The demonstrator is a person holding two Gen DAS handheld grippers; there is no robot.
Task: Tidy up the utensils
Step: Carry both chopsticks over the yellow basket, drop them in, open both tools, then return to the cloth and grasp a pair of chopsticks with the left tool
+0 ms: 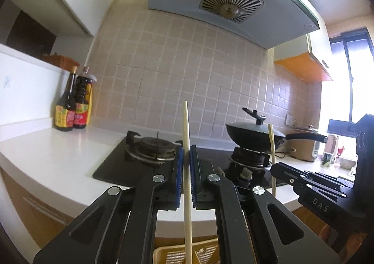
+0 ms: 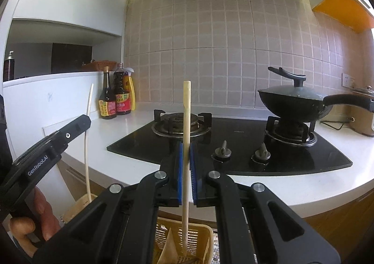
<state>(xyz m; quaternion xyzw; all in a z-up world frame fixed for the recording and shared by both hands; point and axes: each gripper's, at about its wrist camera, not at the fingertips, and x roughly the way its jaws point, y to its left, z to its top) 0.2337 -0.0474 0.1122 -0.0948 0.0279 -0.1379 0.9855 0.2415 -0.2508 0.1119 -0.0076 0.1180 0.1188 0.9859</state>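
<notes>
Each hand-held gripper, left and right, clamps a pale wooden chopstick; only the right view shows the tip over the yellow slotted plastic basket, cut off in the left view.

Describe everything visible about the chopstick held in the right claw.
The pale wooden chopstick is a slim straight stick, squared at the top and tapering to a point below. It stands nearly upright, pinched at mid-length between the blue pads of the right claw. Its tip hangs inside the yellow perforated plastic basket.

Bare counter lies open ahead; lidded wok and sauce bottles flank the stove.
</notes>
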